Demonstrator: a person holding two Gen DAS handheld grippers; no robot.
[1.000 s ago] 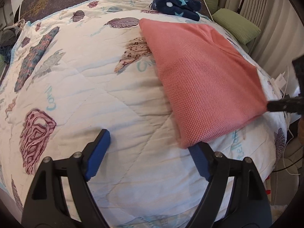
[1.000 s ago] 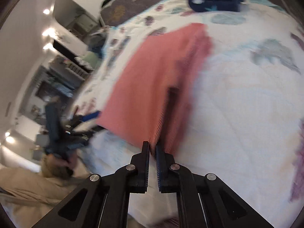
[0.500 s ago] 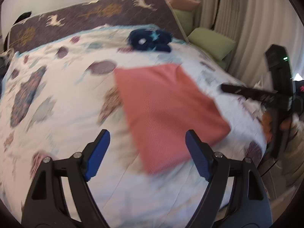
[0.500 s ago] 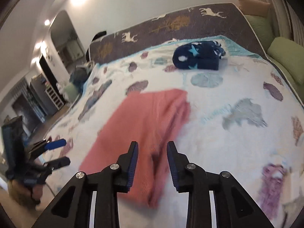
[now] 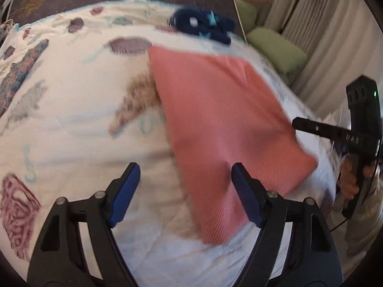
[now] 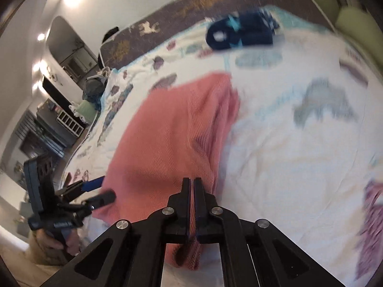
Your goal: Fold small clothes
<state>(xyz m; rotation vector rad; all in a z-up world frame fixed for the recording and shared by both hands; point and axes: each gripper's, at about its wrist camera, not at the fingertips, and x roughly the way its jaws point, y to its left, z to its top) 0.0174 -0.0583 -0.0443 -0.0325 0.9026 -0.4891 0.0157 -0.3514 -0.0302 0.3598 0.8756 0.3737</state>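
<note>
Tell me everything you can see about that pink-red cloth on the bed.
The salmon-pink cloth looks like a finely ribbed or waffle-textured knit, folded into a roughly rectangular panel. It lies mostly flat on the patterned quilt, with one long edge doubled over in soft layers. The right gripper is shut on its near corner, with fabric bunched between the jaws. The left gripper is open at the other near corner, one finger over the cloth. Motion blur hides finer detail.

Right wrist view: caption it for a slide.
Right gripper shut on the pink cloth's near corner, bedspread beneath.
</note>
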